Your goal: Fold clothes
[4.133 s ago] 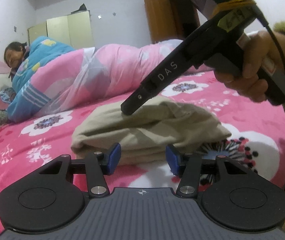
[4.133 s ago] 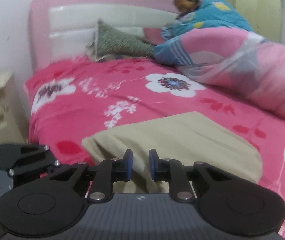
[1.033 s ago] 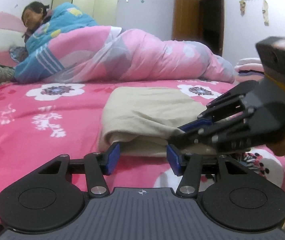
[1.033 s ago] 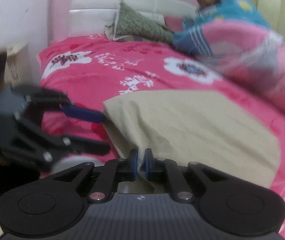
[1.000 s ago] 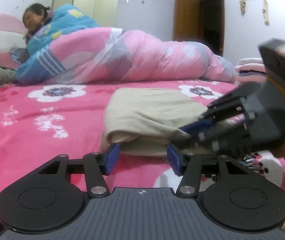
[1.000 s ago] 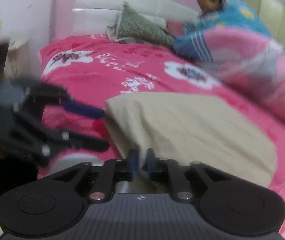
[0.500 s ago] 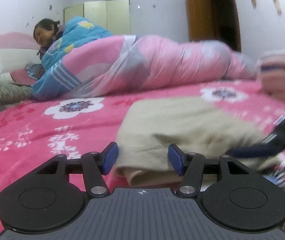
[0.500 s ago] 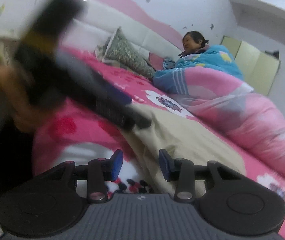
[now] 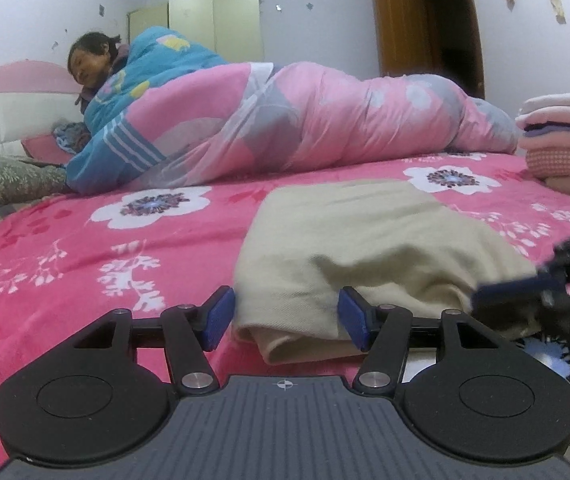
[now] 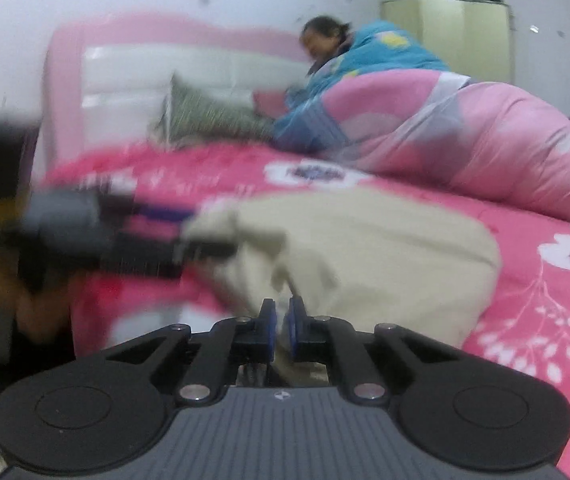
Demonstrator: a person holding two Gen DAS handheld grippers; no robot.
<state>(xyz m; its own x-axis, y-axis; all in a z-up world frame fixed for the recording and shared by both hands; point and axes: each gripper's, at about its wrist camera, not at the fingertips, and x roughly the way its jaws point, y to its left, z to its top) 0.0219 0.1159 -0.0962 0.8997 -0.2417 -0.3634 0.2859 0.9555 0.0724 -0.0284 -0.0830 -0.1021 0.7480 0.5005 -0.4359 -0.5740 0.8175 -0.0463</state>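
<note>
A folded beige garment (image 9: 365, 236) lies on the pink flowered bedspread (image 9: 85, 248). In the left wrist view my left gripper (image 9: 287, 318) is open, and the garment's near left corner lies between its blue pads (image 9: 219, 316) without being squeezed. My right gripper (image 9: 481, 300) comes in blurred from the right edge, at the garment's near right side. In the right wrist view the right gripper (image 10: 281, 328) is shut to a thin slit on a raised fold of the garment (image 10: 365, 248). The left gripper (image 10: 201, 230) shows blurred at the garment's far corner.
A person (image 9: 133, 76) lies under a pink and blue quilt (image 9: 325, 120) along the far side of the bed. A stack of folded clothes (image 9: 565, 140) sits at the right. A green pillow (image 10: 205, 116) leans on the white headboard (image 10: 125, 76). Behind are a wardrobe and a door.
The right gripper's jaws, apart half a second ago, are now pinched on the garment's near edge. The left gripper has shifted so the garment's corner sits between its pads.
</note>
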